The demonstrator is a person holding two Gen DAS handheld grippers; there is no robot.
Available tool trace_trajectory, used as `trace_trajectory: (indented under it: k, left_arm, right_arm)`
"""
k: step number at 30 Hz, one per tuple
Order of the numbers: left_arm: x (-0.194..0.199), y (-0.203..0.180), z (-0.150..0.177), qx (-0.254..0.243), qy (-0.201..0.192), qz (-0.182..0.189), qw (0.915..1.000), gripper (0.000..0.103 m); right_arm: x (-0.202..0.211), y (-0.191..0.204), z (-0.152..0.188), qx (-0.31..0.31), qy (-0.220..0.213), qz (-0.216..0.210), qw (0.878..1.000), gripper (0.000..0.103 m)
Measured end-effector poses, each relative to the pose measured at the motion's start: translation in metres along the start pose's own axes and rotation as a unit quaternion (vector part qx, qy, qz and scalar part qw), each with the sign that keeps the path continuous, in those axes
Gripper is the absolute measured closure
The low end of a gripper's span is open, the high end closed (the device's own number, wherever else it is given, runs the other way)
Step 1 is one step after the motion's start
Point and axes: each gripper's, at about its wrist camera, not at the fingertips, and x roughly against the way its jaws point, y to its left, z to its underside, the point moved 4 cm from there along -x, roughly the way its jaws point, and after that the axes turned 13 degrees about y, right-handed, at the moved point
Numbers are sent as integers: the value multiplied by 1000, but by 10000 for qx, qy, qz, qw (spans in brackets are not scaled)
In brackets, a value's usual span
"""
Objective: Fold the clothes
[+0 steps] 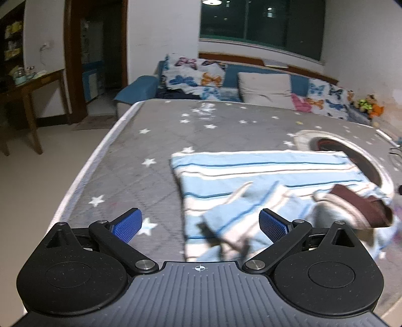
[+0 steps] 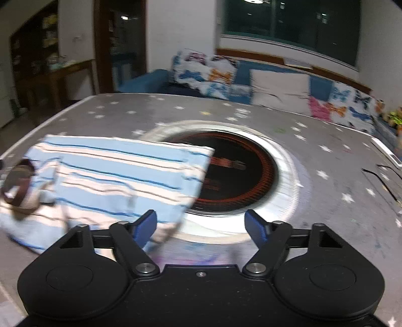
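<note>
A light-blue and white striped shirt (image 1: 263,181) with a dark brown collar (image 1: 361,208) lies partly folded on a grey star-printed table (image 1: 150,140). My left gripper (image 1: 200,225) hovers open over the shirt's near left part, nothing between its blue pads (image 1: 127,225). In the right wrist view the same shirt (image 2: 113,173) lies at the left, its far corner over a round black cooktop (image 2: 241,173). My right gripper (image 2: 200,226) is open above the shirt's near right edge and the cooktop's white rim, holding nothing.
A sofa with butterfly-print cushions (image 1: 196,75) runs along the far side of the table, under a dark window (image 1: 261,22). A wooden side table (image 1: 32,90) and a doorway (image 1: 95,57) stand at the left. The table's left edge (image 1: 83,173) drops to pale floor.
</note>
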Motion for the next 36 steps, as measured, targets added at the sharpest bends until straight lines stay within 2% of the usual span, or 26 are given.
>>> trace_trajectory:
  k: [4,8,17,22,24,26,28,32,36]
  left_arm:
    - [3,-16,-5,-105,-20,217,9997,4]
    - [4,-35,-14,-281,-21,413,9988,6]
    - [-11,-85,-36,-846,77,806,9931,10]
    - [-35,-104,-43,-970,461,1064,9885,12]
    - [-45,-109,-42,-1001,650,1145,9862,17]
    - [-54,-112,-41,-992,815,1221,9842,33]
    - [-58,-106,-36,-903,979,1412,9810,45]
    - [-57,-104,-30,-802,966,1626,9787,73]
    - [-40,-95,-25,-733,823,1825,9770,82]
  right_arm:
    - [14,32,-2,239,-31,-437,9988,45]
    - [21,53,-6,500,-105,-683,9963,55]
    - [28,84,-13,867,-158,-901,9920,56]
    - [25,87,-14,947,-173,-948,9908,56]
    - [26,89,-14,969,-165,-968,9904,56]
    - [28,91,-13,989,-154,-981,9901,56]
    - [29,92,-11,1000,-143,-988,9900,56]
    - [31,95,-8,1022,-119,-1002,9896,56]
    - [33,98,-4,1043,-96,-1015,9893,56]
